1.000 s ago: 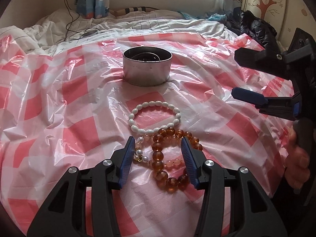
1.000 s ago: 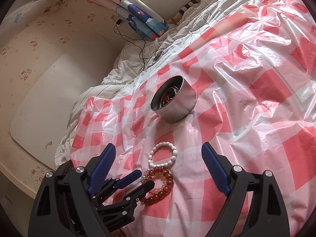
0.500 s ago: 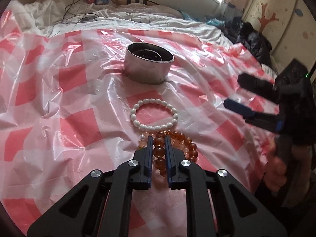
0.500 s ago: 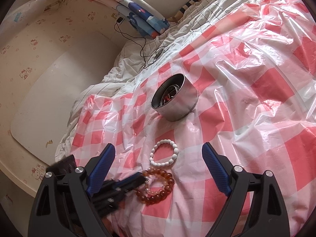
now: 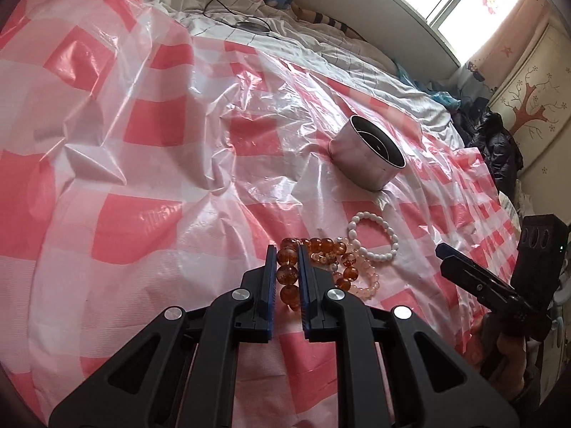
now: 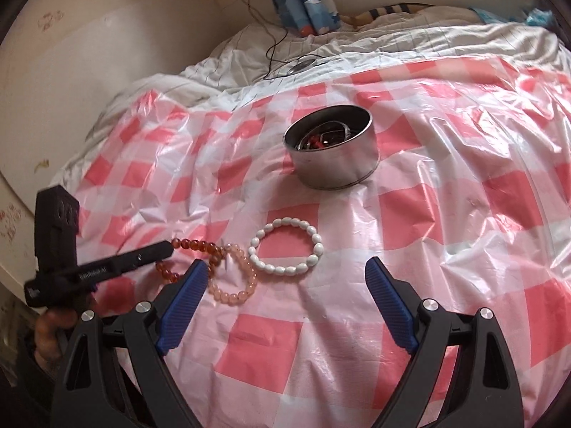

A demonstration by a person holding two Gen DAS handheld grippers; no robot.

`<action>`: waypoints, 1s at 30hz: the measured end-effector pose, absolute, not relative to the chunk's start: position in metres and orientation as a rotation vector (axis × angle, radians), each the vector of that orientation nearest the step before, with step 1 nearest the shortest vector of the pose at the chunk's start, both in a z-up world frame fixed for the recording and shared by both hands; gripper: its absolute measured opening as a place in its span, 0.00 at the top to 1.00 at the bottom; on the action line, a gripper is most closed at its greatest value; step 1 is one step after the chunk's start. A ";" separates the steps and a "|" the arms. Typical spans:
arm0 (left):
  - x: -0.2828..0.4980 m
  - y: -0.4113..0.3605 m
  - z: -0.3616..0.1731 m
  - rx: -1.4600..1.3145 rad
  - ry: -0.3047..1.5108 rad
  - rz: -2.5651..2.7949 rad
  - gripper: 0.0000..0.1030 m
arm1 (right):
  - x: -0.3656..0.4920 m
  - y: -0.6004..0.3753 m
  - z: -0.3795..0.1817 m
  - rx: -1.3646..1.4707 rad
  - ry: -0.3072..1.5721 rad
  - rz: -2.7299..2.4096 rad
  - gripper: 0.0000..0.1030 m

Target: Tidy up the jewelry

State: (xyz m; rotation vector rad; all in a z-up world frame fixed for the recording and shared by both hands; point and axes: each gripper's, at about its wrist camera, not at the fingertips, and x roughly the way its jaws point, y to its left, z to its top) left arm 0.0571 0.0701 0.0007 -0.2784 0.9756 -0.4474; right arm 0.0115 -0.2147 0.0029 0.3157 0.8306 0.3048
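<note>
Pinching the amber bracelet (image 5: pixel 288 274) now, the left gripper (image 5: pixel 287 278) has gone from fingers spread on either side of the beads to fingers pressed onto 1 strand of them; they closed a moment ago and have held since. The wrist has also rolled and the hand has slid across the bed, so the tin (image 5: pixel 367 157), dead ahead a second ago, sits up and to the right in the left view. The bracelet seems dragged along, though part of it may still rest on the sheet (image 5: pixel 142 185). For the task, I judge the grasp made and the carry to the tin about to start.

Just beyond, the pink bracelet (image 6: pixel 233 278) lies against the amber one, so it may snag and trail. The white bracelet (image 6: pixel 285 246) lies just past those, apart from the amber beads. The right gripper (image 6: pixel 285 299) hangs with its fingers spread wide and nothing between them, pointed at the white bracelet.

Farther out stands the tin, upright, open-topped, already holding some dark pieces. Between beads and tin the sheet is bare but crinkled and slick. Open room lies to the left; the right gripper stands close by, so the lift should go up and forward. The sheet ends at rumpled white bedding (image 6: pixel 357 50) beyond the tin.
</note>
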 end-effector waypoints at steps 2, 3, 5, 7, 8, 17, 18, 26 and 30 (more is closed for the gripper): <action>0.058 0.074 0.001 -0.284 0.973 -0.432 0.90 | 0.012 -0.211 0.001 0.295 0.838 0.304 0.17; 0.057 0.077 0.001 -0.282 0.976 -0.427 0.90 | 0.012 -0.210 0.000 0.289 0.840 0.305 0.17; 0.058 0.078 -0.001 -0.281 0.983 -0.415 0.90 | 0.012 -0.211 0.001 0.287 0.839 0.302 0.17; 0.060 0.079 -0.003 -0.282 0.993 -0.408 0.90 | 0.012 -0.214 0.002 0.303 0.830 0.293 0.17; 0.060 0.079 -0.004 -0.280 0.996 -0.405 0.90 | 0.011 -0.218 0.003 0.320 0.821 0.287 0.17; 0.063 0.091 -0.016 -0.311 1.044 -0.378 0.89 | -0.002 -0.293 0.013 0.708 0.650 0.239 0.13; 0.064 0.091 -0.018 -0.313 1.050 -0.376 0.89 | 0.000 -0.294 0.013 0.711 0.658 0.240 0.13; 0.066 0.087 -0.023 -0.345 1.069 -0.391 0.71 | 0.016 -0.192 0.017 0.251 0.793 0.410 0.13; 0.065 0.085 -0.022 -0.348 1.067 -0.400 0.66 | 0.019 -0.150 0.005 0.133 0.834 0.514 0.13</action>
